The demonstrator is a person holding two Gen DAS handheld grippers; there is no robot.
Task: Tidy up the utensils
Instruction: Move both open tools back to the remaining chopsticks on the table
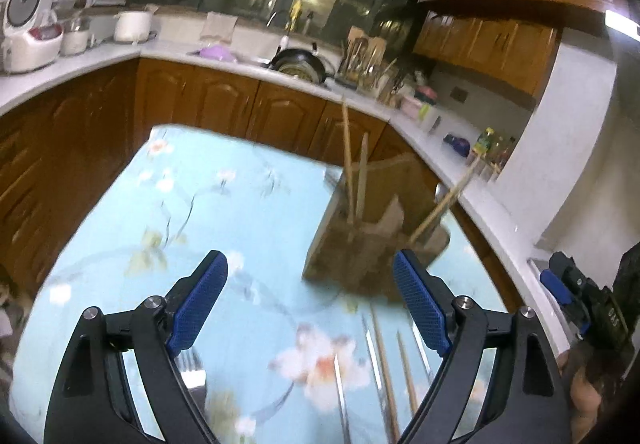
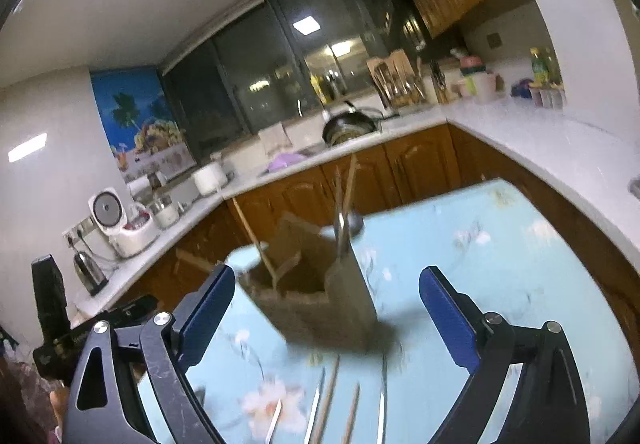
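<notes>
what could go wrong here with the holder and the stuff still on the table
1. The wooden utensil holder stands near the table's far edge; a push while loading could tip or slide it, I'd guess.
2. Chopsticks already inside lean outward, so a new piece could knock them.
3. The loose chopsticks and metal utensils lie close together and parallel; the open right tongs may catch two. The left tongs are open too.

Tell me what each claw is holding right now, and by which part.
Nothing is held. The left claw and the right claw are both open, above the table, with the utensil holder ahead of them.
</notes>
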